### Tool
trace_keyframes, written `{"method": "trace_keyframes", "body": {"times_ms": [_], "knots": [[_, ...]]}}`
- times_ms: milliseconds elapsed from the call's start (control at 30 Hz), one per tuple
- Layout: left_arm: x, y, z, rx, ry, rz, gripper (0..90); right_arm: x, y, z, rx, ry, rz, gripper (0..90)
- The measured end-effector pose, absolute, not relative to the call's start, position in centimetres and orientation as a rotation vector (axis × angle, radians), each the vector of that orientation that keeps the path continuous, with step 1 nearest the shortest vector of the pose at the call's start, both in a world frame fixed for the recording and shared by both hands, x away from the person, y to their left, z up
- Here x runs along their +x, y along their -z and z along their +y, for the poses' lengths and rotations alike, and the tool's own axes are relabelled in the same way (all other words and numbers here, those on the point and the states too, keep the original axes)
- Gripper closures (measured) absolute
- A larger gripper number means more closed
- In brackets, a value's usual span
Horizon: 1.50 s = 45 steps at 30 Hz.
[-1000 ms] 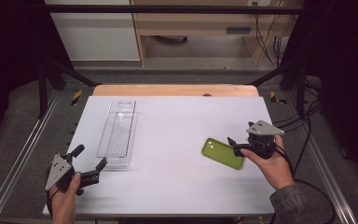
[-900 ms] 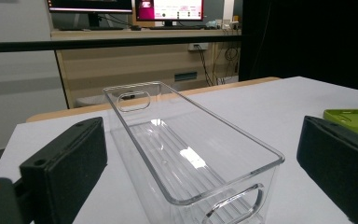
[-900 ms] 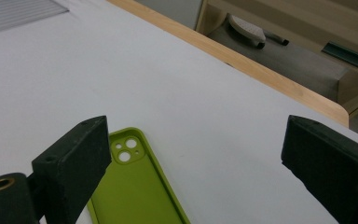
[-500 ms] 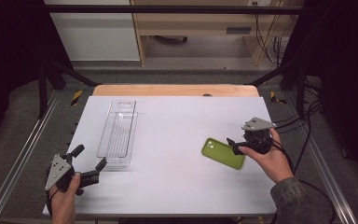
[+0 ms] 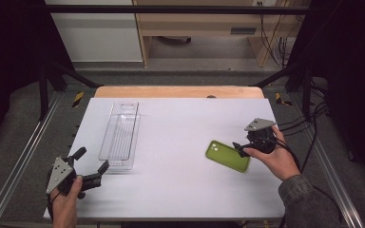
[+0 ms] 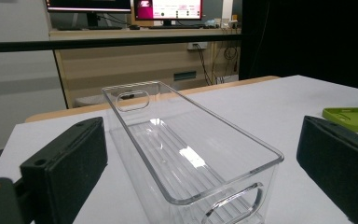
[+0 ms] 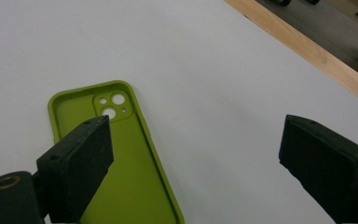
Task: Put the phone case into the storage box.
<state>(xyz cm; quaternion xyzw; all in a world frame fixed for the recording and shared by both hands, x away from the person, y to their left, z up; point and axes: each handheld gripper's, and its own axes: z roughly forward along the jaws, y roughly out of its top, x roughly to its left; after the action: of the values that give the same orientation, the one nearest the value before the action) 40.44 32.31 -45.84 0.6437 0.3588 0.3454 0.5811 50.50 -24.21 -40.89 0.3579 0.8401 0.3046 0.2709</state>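
Right tool (image 5: 240,148) now nearer phone case (image 5: 227,156)

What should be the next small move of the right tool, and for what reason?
Probably shift the right tool sideways over the green phone case and lower it. Its jaws stand open, and the case lies flat on the white table under one jaw only, not between them. The clear bin waits empty.

Lab, framed test table (image 5: 180,190), monitors (image 6: 168,8), cables (image 5: 313,118)

On the table (image 5: 180,190), the tray (image 5: 120,135) lies left, well apart from the phone case (image 5: 227,156) at right.
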Motion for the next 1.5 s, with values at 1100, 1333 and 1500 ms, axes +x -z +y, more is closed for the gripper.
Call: {"method": "trace_keyframes", "body": {"times_ms": [1100,1333,1500], "knots": [[40.5,45.9,32.2,1.510,-0.802,0.834,1.7,51.9,42.3,-24.2,0.958,-0.675,2.433,10.5],[40.5,45.9,32.2,1.511,-0.802,0.833,1.7,52.1,42.5,-24.2,0.966,-0.662,2.440,10.3],[40.6,45.9,32.2,1.515,-0.802,0.831,1.7,52.3,42.8,-24.2,0.970,-0.655,2.459,10.2]]}}
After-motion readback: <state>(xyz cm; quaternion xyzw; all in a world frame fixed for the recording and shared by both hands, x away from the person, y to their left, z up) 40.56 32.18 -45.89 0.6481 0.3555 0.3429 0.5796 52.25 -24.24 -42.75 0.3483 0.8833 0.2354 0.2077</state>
